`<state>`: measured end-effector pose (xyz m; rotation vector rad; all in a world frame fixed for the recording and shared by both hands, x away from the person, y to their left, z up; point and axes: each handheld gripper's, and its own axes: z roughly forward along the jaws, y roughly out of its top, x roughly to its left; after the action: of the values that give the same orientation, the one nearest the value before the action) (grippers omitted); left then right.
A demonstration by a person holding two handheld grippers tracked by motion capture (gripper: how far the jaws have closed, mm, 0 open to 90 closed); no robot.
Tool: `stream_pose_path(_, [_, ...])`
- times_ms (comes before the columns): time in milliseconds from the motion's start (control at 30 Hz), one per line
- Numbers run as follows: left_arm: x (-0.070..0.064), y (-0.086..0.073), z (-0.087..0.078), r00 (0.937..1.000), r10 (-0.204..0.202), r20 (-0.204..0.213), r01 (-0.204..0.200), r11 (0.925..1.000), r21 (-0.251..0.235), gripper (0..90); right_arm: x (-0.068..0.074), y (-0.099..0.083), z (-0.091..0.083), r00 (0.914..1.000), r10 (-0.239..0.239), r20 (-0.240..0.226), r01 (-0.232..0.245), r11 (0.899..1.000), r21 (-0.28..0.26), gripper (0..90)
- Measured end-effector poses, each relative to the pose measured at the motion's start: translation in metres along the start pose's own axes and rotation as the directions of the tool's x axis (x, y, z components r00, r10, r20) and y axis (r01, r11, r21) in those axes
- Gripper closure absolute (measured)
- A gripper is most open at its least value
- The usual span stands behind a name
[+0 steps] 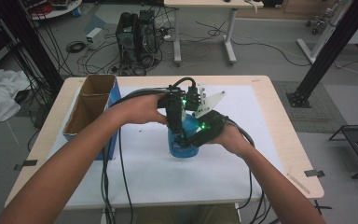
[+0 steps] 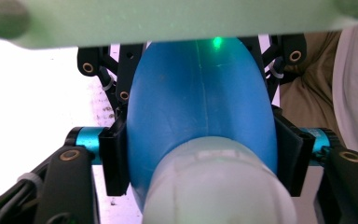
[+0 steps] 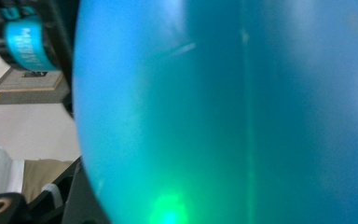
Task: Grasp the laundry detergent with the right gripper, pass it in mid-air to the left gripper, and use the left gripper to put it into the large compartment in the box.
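A blue plastic bottle (image 1: 182,145) stands at the middle of the table on a white sheet. My left gripper (image 1: 180,134) comes down on it from above. Its jaws are shut on the bottle (image 2: 200,107) just below the whitish cap (image 2: 214,186), pressing both sides. My right gripper (image 1: 198,139) reaches in from the right and its jaws close around the bottle's lower body. Its black fingers (image 2: 121,70) flank the bottle farther off. In the right gripper view the bottle's blue wall (image 3: 223,112) sits right against the camera, with a green light reflected on it.
An open cardboard box with blue sides (image 1: 91,109) stands at the table's left. Black cables (image 1: 107,177) trail off the front edge. The white sheet (image 1: 144,172) covers most of the wooden table (image 1: 279,140). Beyond the table are computers, cords and another desk.
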<state>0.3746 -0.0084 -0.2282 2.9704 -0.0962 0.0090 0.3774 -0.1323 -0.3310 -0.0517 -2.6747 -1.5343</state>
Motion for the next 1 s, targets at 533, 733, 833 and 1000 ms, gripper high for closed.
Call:
stream_pose_path(533, [-0.003,0.001,0.001,0.9995,0.008,-0.030,-0.008,1.0000,-0.004,37.3,0.000,0.000,0.000,1.0000,-0.006,0.005,0.006,1.000,0.003,43.3])
stream_pose_path(733, [-0.004,0.003,-0.004,0.9991,0.012,-0.040,-0.012,0.9999,-0.010,37.4,0.001,0.001,-0.004,0.9998,-0.016,0.012,0.016,1.000,-0.002,42.7])
stream_pose_path(833, [-0.006,0.006,-0.007,0.9986,0.013,-0.052,-0.013,0.9999,0.007,37.6,0.003,0.003,-0.006,0.9996,-0.021,0.018,0.021,1.000,-0.004,41.5])
stream_pose_path(1000, [-0.007,0.006,-0.011,0.9976,0.003,-0.069,-0.001,0.9998,0.021,37.6,0.007,0.008,-0.017,0.9984,-0.013,0.055,0.014,1.000,-0.010,22.0])
